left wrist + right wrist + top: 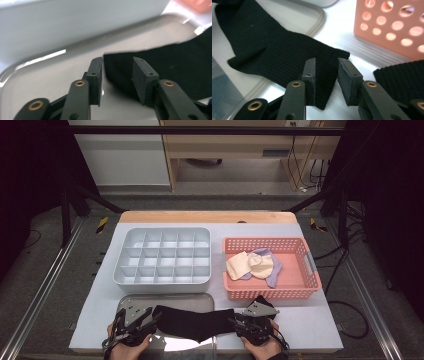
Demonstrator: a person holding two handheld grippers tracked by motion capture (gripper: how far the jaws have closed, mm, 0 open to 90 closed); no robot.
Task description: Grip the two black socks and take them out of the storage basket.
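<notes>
A black sock (192,322) lies stretched sideways across a shiny metal tray (170,300) at the table's front edge. My left gripper (152,316) is at the sock's left end and my right gripper (235,322) at its right end. In the left gripper view the jaws (117,61) stand apart around the sock's end (175,67), with gaps beside the cloth. In the right gripper view the jaws (327,62) straddle the ribbed cuff (274,52) without pressing on it. Both grippers are open.
A grey divided box (162,255) stands behind the tray. To its right is a pink perforated basket (300,292) holding a cream sock (247,265) and a lavender one (272,270). Another piece of black ribbed cloth (399,77) lies beside my right gripper.
</notes>
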